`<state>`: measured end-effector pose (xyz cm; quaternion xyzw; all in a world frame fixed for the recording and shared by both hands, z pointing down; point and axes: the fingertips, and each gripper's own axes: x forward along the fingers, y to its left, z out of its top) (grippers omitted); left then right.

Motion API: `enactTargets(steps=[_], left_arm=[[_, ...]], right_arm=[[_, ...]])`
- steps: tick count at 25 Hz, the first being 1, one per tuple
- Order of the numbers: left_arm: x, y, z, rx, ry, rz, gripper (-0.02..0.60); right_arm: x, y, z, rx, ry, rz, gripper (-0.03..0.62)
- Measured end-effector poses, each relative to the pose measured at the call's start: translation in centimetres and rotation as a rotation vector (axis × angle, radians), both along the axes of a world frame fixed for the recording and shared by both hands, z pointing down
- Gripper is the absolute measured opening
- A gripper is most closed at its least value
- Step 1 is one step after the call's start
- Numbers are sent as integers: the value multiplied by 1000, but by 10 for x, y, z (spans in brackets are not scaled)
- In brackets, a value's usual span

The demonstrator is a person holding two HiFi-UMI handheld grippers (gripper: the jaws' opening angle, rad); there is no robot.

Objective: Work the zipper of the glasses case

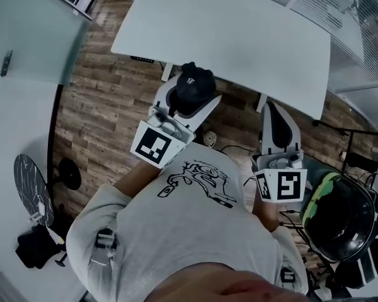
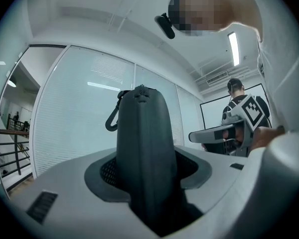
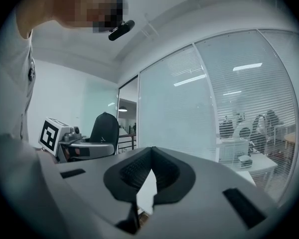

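The black glasses case (image 1: pixel 194 86) stands upright between the jaws of my left gripper (image 1: pixel 184 106), which is shut on it. Seen from the left gripper view, the case (image 2: pixel 144 148) fills the middle, with a black carabiner clip (image 2: pixel 111 118) hanging at its top left. My right gripper (image 1: pixel 273 111) is held apart to the right, level with the left one. It is shut with nothing between its pads (image 3: pixel 149 173). In the right gripper view the case (image 3: pixel 104 128) and the left gripper (image 3: pixel 77 151) show at the left.
A white table (image 1: pixel 239 36) lies ahead over a wooden floor (image 1: pixel 101 106). A dark chair with a green part (image 1: pixel 337 216) stands at the right. A black round object (image 1: pixel 33 187) is on the floor at the left. Glass walls (image 3: pixel 219 98) surround the room.
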<state>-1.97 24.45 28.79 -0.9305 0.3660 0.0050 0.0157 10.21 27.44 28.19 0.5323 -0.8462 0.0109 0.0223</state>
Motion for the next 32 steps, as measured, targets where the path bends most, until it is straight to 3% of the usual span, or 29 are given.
enactTargets(steps=[8,19,32], left_arm=[[10,-62,2,15,-11,23,252],[5,-189,5,-1,-2,21,252],[13,-320,16,-2,-10,84,252]], right_arm=[[6,-57,-5,19,6,9,5],[-2,-186,-4,-5,20,0,5],[-2,-313,-2,21,15,53,5]])
